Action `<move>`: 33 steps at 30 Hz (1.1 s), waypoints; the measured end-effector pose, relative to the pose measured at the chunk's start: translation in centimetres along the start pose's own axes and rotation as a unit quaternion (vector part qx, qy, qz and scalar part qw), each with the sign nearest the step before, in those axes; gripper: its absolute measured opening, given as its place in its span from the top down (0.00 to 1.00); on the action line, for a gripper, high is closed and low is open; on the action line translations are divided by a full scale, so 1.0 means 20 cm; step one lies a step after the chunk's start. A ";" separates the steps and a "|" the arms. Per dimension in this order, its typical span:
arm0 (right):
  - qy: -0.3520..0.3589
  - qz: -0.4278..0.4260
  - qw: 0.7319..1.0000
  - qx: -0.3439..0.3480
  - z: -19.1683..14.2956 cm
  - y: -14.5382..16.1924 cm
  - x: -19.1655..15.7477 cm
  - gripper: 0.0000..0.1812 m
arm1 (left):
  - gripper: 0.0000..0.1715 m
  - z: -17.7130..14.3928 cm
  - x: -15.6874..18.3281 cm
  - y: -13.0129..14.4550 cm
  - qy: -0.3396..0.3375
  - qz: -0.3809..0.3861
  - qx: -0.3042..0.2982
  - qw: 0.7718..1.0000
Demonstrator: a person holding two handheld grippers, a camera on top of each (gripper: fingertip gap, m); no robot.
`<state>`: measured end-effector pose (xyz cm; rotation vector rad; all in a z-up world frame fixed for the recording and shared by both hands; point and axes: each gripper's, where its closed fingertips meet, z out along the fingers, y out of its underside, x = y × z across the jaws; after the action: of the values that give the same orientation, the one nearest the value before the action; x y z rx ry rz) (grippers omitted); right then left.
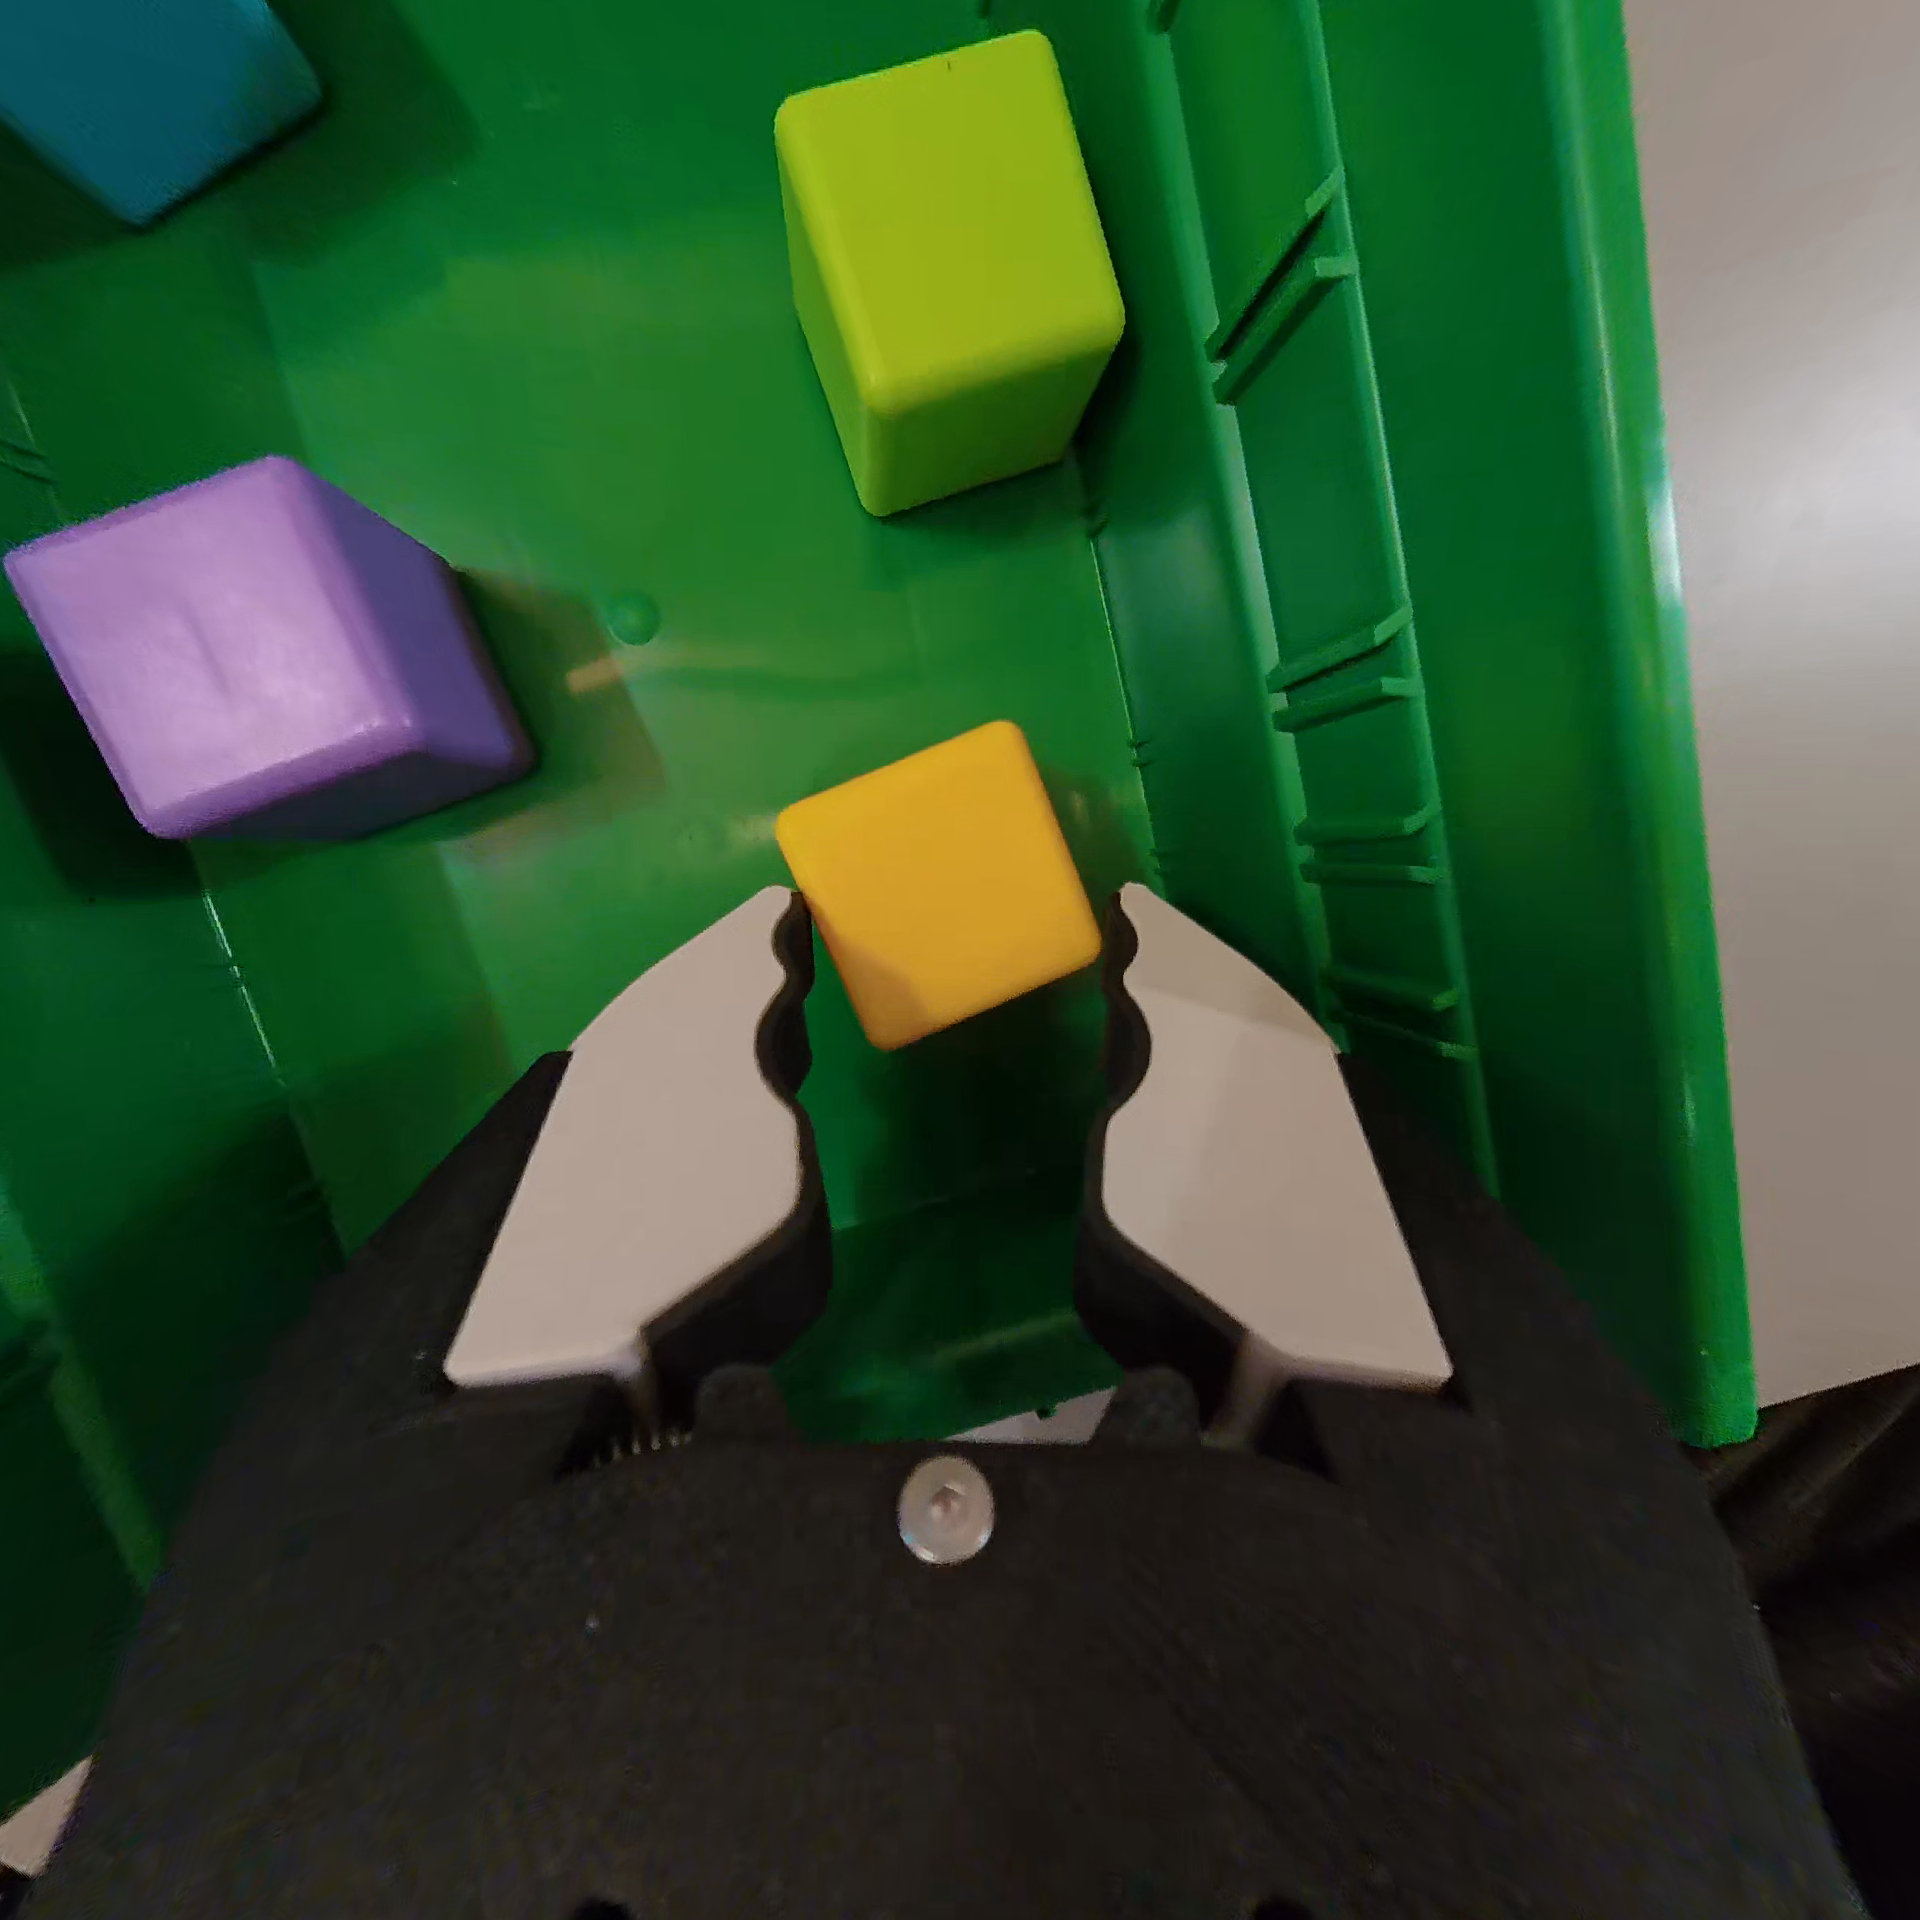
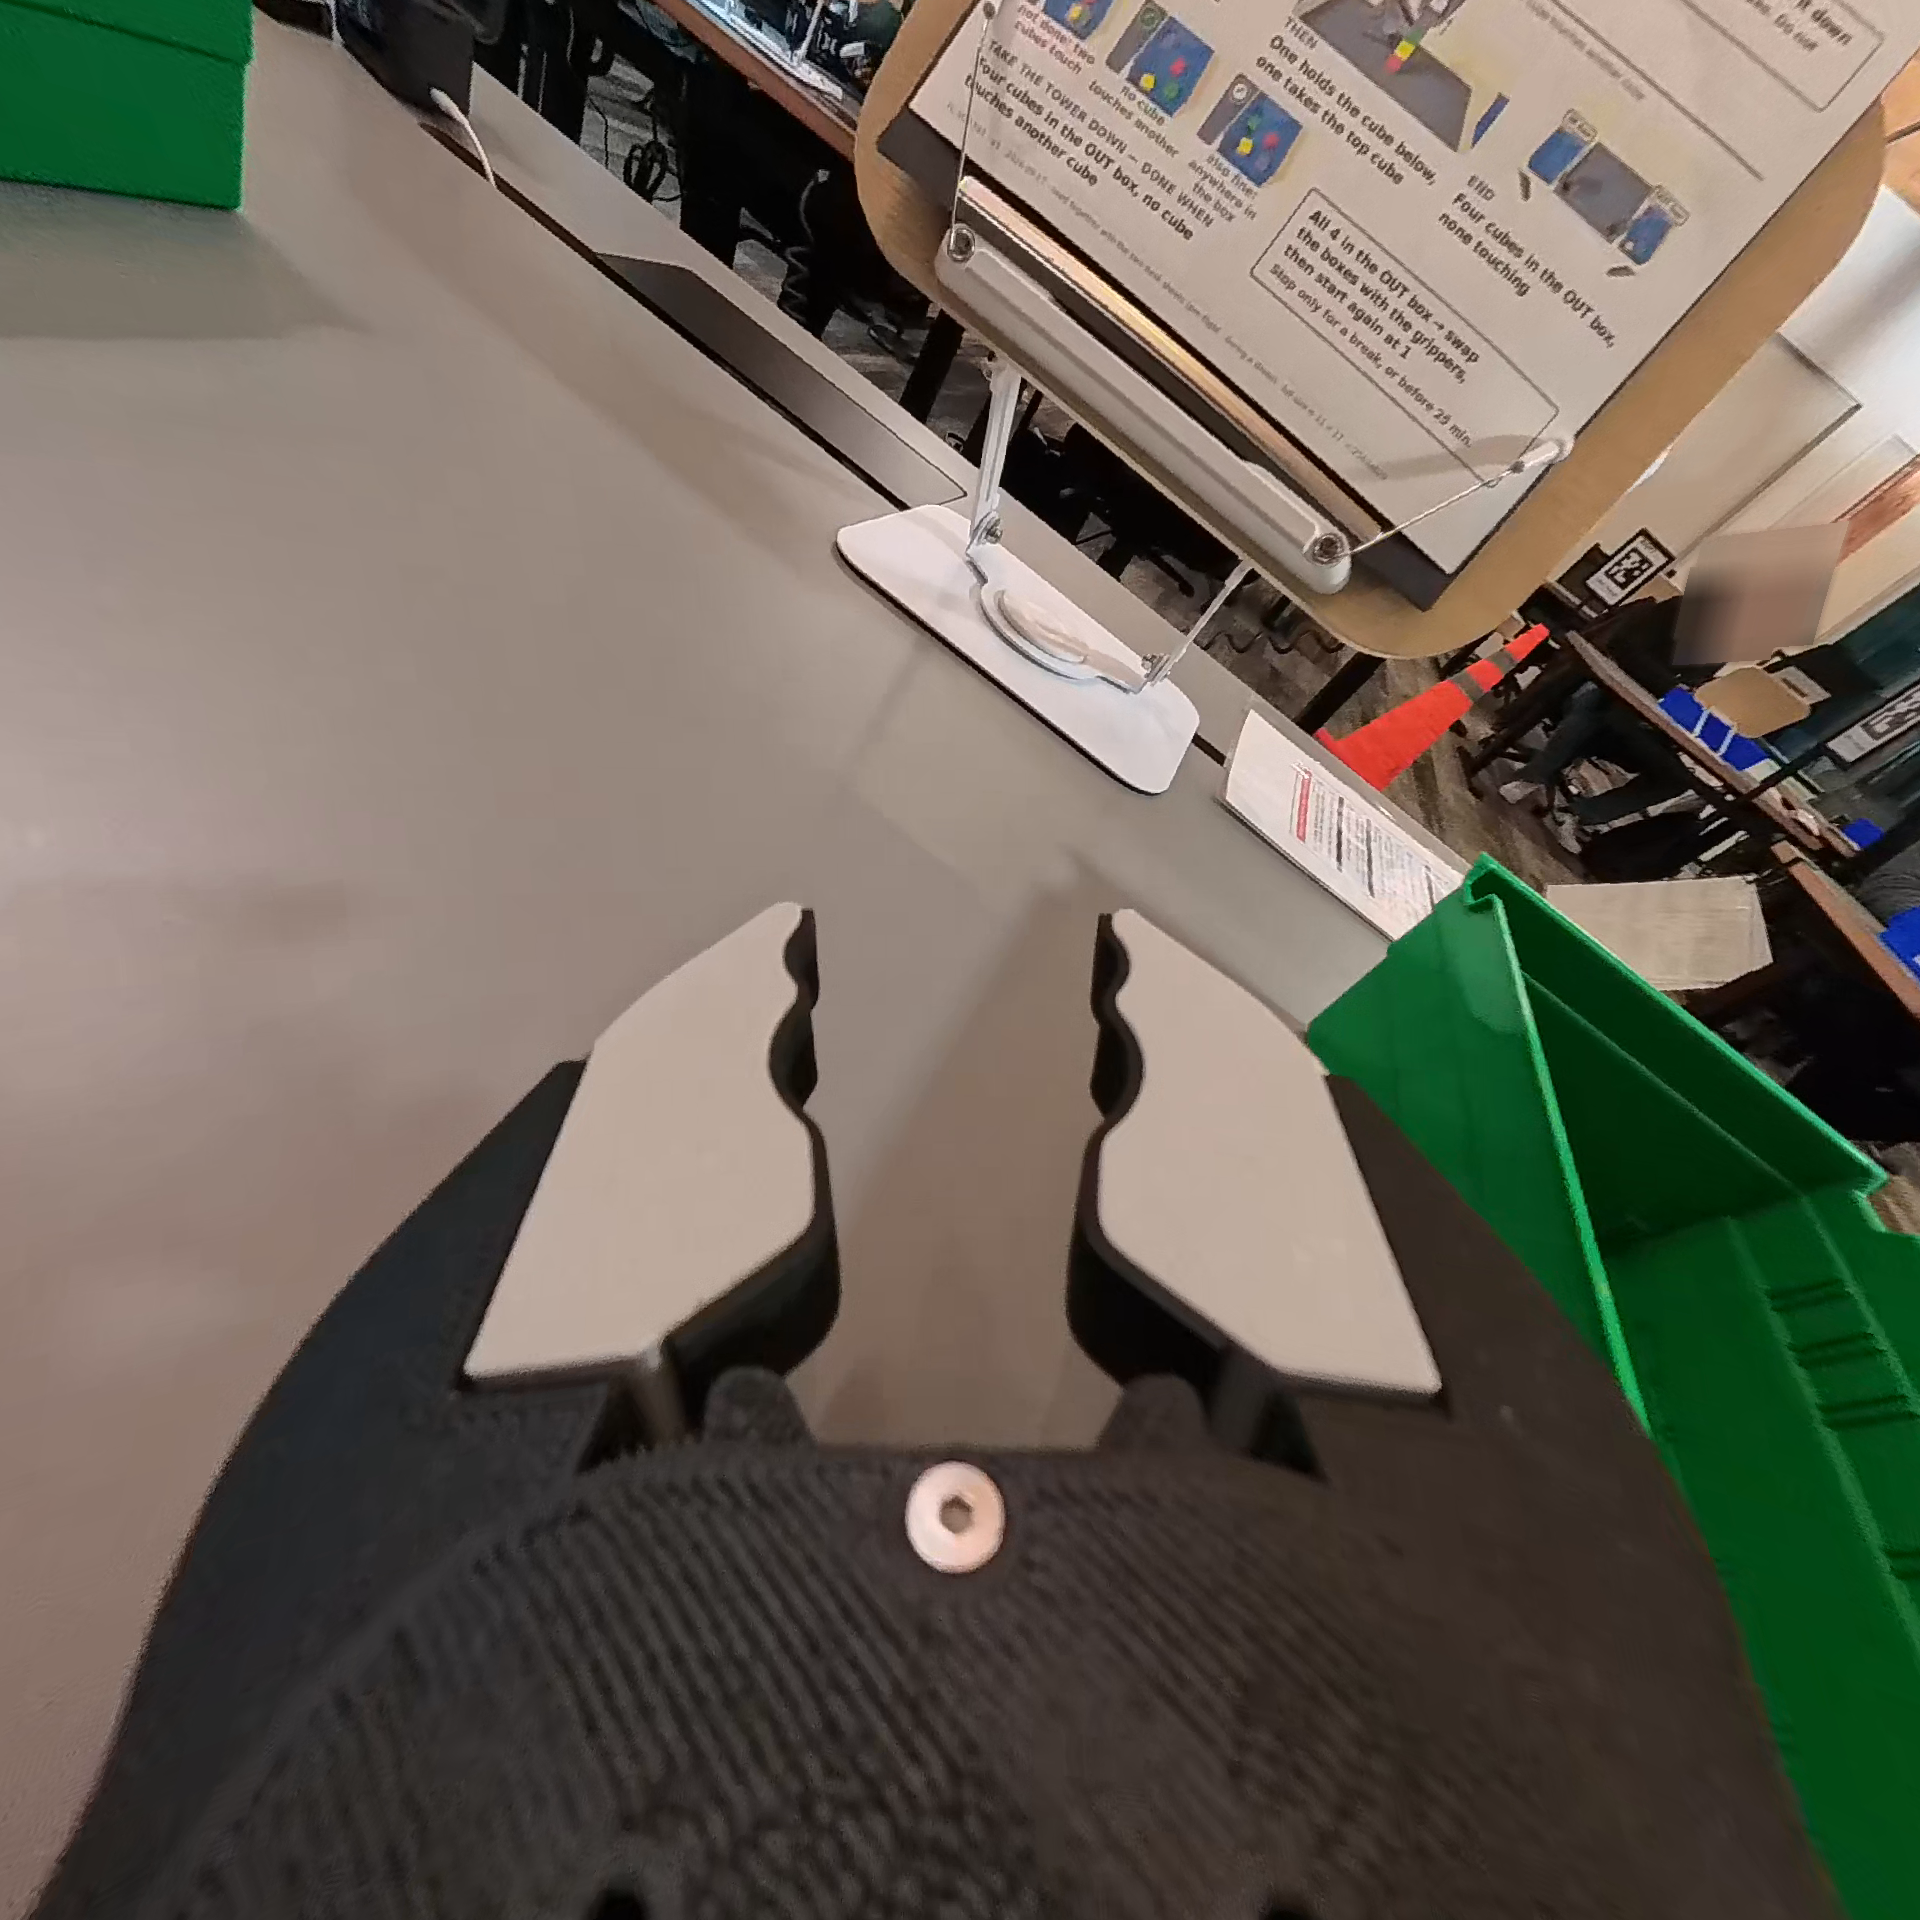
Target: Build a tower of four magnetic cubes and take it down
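A: What is the left gripper (image 1: 951,914) doing down in the green bin (image 1: 1600,727)?

B: It is reaching in with its jaws spread around the yellow cube (image 1: 935,883), the tips sitting at two of its corners. Whether they are pressing it yet, I cannot tell.

A: And why so near the wall?

B: Because that cube is lying close beside the bin's ribbed side. Farther in, the purple cube (image 1: 260,655) is sitting off to the left, the lime block (image 1: 945,270) is resting against the same wall, and a teal block (image 1: 145,94) is showing at the far corner. All are lying apart.

A: And the right gripper (image 2: 954,997)?

B: It is hovering over the grey table (image 2: 364,675), jaws spread and holding nothing, beside a second green bin (image 2: 1662,1247). Beyond it, a stand (image 2: 1039,644) is propping up a printed sheet (image 2: 1403,208).
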<state>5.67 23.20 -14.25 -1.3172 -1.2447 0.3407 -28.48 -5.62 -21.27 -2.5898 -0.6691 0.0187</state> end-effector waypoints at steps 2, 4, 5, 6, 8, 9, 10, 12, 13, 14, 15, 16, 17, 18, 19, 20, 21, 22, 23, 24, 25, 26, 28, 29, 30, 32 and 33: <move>0.003 -0.005 1.000 0.001 0.00 0.00 0.00 0.72 | 0.69 -0.01 -0.01 0.00 -0.006 0.001 0.000 1.000; 0.003 -0.005 1.000 0.003 -0.01 -0.01 0.00 0.72 | 0.71 -0.04 -0.03 0.00 -0.011 0.000 0.006 1.000; 0.003 -0.004 1.000 0.003 -0.01 -0.01 0.00 0.72 | 0.72 -0.08 -0.04 -0.02 -0.009 -0.004 0.019 1.000; 0.002 -0.003 1.000 0.002 0.00 0.00 0.00 0.72 | 0.72 -0.12 -0.04 -0.04 -0.005 -0.009 0.034 0.999; 0.001 0.001 1.000 0.001 0.00 0.00 0.00 0.72 | 0.72 -0.22 -0.03 -0.08 0.007 -0.017 0.066 0.998; 0.000 0.002 1.000 0.001 0.00 0.00 0.00 0.72 | 0.72 -0.27 -0.03 -0.10 0.013 -0.020 0.085 0.996; 0.000 0.003 1.000 0.001 0.00 0.00 0.00 0.72 | 0.72 -0.33 -0.02 -0.12 0.018 -0.021 0.101 0.995; 0.000 0.003 1.000 0.000 0.00 0.00 0.00 0.72 | 0.72 -0.42 -0.01 -0.17 0.020 -0.018 0.131 0.991; 0.000 0.003 1.000 0.000 0.00 0.00 0.00 0.72 | 0.72 -0.46 0.00 -0.19 0.021 -0.015 0.145 0.989; 0.000 0.003 1.000 0.000 0.00 0.00 0.00 0.72 | 0.72 -0.50 0.03 -0.21 0.027 -0.012 0.160 0.987; 0.000 0.003 1.000 0.000 0.00 0.00 0.00 0.72 | 0.72 -0.54 0.06 -0.24 0.037 -0.006 0.176 0.984; 0.000 0.003 1.000 0.001 0.00 0.00 0.00 0.72 | 0.72 -0.58 0.11 -0.27 0.052 0.003 0.196 0.979; -0.001 0.003 1.000 0.001 0.00 0.00 0.00 0.72 | 0.72 -0.62 0.17 -0.31 0.071 0.016 0.219 0.973; -0.001 0.004 1.000 0.001 0.00 0.00 0.00 0.72 | 0.72 -0.66 0.24 -0.35 0.094 0.030 0.241 0.965; -0.002 0.005 1.000 0.000 0.00 0.00 0.00 0.72 | 0.72 -0.69 0.32 -0.39 0.117 0.046 0.262 0.957; -0.002 0.007 1.000 0.000 0.00 0.00 0.00 0.72 | 0.72 -0.72 0.41 -0.43 0.140 0.064 0.279 0.948; -0.002 0.009 1.000 0.000 0.00 0.00 0.00 0.73 | 0.73 -0.74 0.49 -0.46 0.159 0.081 0.292 0.940; -0.002 0.012 1.000 0.000 0.00 0.00 0.00 0.73 | 0.73 -0.74 0.58 -0.49 0.175 0.095 0.298 0.934; -0.001 0.015 1.000 -0.001 0.00 0.00 0.01 0.73 | 0.73 -0.72 0.67 -0.52 0.189 0.112 0.300 0.928; -0.001 0.019 1.000 -0.002 -0.01 0.01 0.01 0.73 | 0.73 -0.70 0.77 -0.54 0.204 0.132 0.302 0.922; -0.001 0.025 1.000 -0.004 -0.01 0.02 0.01 0.73 | 0.73 -0.66 0.88 -0.56 0.222 0.152 0.301 0.915; -0.001 0.031 0.999 -0.007 -0.02 0.02 0.02 0.73 | 0.73 -0.60 1.00 -0.57 0.243 0.168 0.298 0.908; 0.003 0.040 0.999 -0.013 -0.04 0.04 0.04 0.73 | 0.73 -0.44 1.20 -0.59 0.270 0.189 0.281 0.901; 0.005 0.043 0.999 -0.015 -0.05 0.05 0.04 0.73 | 0.72 -0.33 1.27 -0.58 0.266 0.198 0.264 0.906; 0.008 0.046 0.999 -0.018 -0.06 0.06 0.05 0.73 | 0.72 -0.22 1.32 -0.58 0.249 0.208 0.252 0.912; 0.009 0.053 0.998 -0.027 -0.10 0.08 0.06 0.73 | 0.72 -0.05 1.40 -0.57 0.227 0.234 0.246 0.913; 0.009 0.061 0.998 -0.031 -0.12 0.10 0.07 0.73 | 0.71 0.01 1.44 -0.57 0.227 0.248 0.239 0.911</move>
<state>8.97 23.57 -14.70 -1.4502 -1.1706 0.3791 -8.25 16.57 -13.60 -2.1009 0.1605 -0.2227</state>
